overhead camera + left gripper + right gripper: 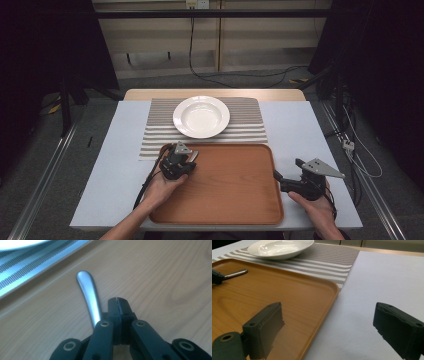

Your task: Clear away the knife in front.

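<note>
Two tools at the tray (235, 185): your left tool (117, 300) had closed beside, not on, the metal handle (88, 293); your right tool (329, 327) gaped empty.

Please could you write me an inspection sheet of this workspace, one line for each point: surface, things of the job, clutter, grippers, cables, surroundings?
Surface: white table with a striped placemat at the far side and a wooden tray at the near side.
Job's things: white plate, empty, on the placemat; metal utensil handle over the tray's far left corner, its working end hidden.
Clutter: nothing seen.
Grippers: left gripper, jaws closed; the handle passes beside and under them, grip cannot be confirmed. Right gripper, jaws wide open, straddling the tray's right edge.
Cables: one black cable trailing from the left gripper; others on the floor.
Surroundings: dark curtains, floor rails, wall outlet.
</note>
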`<state>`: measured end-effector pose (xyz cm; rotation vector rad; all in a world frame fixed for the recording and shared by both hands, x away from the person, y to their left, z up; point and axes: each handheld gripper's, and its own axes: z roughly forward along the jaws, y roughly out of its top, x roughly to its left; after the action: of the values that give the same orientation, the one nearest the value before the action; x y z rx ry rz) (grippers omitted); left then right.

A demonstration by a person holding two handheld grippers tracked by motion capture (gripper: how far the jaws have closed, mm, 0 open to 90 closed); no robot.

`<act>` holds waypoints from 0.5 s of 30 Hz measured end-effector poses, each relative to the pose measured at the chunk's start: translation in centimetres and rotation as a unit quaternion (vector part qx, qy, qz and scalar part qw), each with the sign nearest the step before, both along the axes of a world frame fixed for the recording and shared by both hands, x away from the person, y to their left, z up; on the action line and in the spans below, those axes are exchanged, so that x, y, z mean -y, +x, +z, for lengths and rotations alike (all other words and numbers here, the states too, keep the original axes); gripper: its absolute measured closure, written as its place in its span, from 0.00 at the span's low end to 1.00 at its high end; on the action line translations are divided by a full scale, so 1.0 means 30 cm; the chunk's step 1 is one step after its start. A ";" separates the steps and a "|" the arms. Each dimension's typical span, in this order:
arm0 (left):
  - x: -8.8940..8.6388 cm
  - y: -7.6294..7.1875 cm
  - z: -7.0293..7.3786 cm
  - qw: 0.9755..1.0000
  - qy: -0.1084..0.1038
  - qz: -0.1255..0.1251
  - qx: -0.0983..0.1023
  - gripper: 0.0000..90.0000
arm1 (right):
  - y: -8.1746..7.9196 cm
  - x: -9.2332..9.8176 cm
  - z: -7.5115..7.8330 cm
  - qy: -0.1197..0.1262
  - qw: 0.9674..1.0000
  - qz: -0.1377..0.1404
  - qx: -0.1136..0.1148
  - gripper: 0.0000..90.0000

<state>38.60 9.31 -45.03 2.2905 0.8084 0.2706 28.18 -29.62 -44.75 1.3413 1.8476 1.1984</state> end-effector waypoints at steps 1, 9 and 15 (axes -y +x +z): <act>-0.002 0.001 -0.001 1.000 0.001 -0.008 0.004 1.00 | 0.000 0.000 0.000 0.000 1.000 0.000 0.000 0.10; -0.001 0.002 0.002 1.000 0.010 -0.002 0.006 1.00 | 0.001 0.000 0.000 0.001 1.000 0.000 -0.001 0.10; -0.013 0.007 0.007 1.000 0.013 0.006 -0.002 1.00 | 0.001 0.000 -0.001 0.001 1.000 0.000 -0.001 0.10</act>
<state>38.82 9.71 -44.83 2.3122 0.8239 0.2844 28.22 -29.63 -44.77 1.3434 1.8483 1.2008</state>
